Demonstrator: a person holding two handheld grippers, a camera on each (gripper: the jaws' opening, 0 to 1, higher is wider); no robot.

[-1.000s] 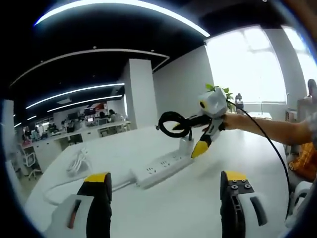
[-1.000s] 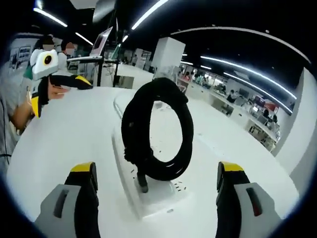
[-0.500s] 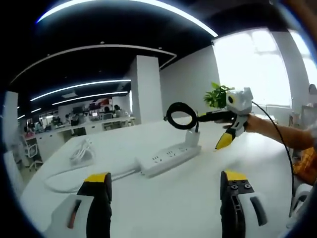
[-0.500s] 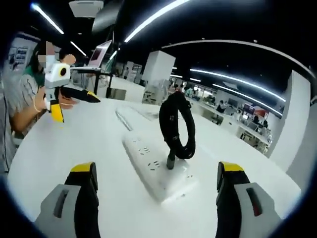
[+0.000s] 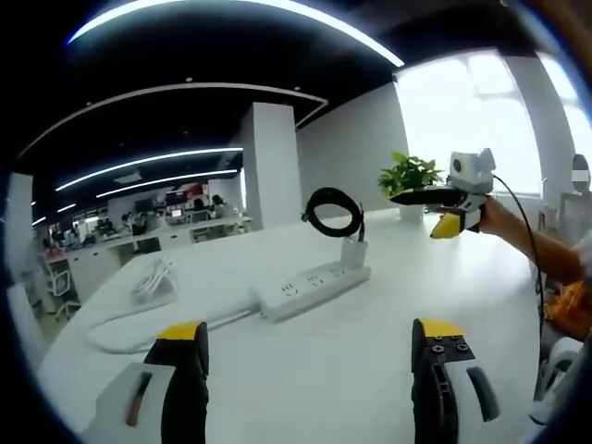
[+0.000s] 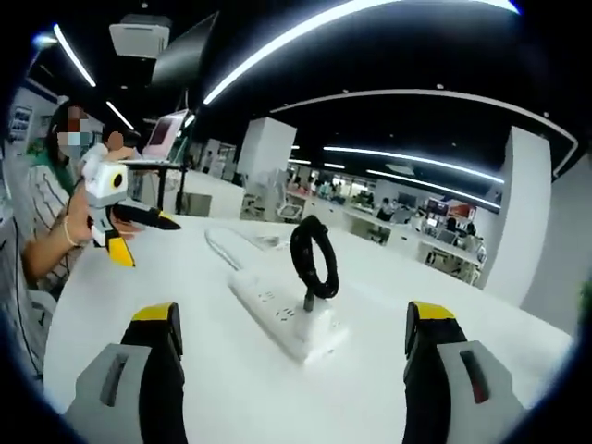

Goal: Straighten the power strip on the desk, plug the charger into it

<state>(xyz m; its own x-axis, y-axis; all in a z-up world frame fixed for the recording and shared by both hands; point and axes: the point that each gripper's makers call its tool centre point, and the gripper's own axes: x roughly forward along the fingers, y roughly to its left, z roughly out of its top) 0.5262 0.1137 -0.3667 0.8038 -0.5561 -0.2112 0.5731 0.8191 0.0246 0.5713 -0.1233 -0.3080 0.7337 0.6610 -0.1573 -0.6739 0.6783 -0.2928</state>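
Note:
A white power strip (image 5: 305,289) lies flat on the white desk (image 5: 370,370). A white charger (image 5: 353,252) stands plugged into its right end, with a black coiled cable (image 5: 335,211) rising above it. My left gripper (image 5: 310,370) is open, near the desk's front edge and well short of the strip. In the right gripper view the strip (image 6: 273,310) and the cable coil (image 6: 313,259) lie ahead of my right gripper (image 6: 291,370), which is open and holds nothing. The right gripper (image 5: 435,199) hovers to the right of the charger, apart from it. The left gripper (image 6: 129,217) shows at far left.
The strip's white cord (image 5: 129,328) loops off to the left, past a bundle of white cable (image 5: 153,282). A potted plant (image 5: 407,176) stands at the desk's far side. A person (image 6: 46,213) stands at the left edge. A laptop on a stand (image 6: 171,129) rises behind.
My right gripper has drawn back and to the right, away from the charger and its coil. The charger stays in the strip. The left gripper has barely moved.

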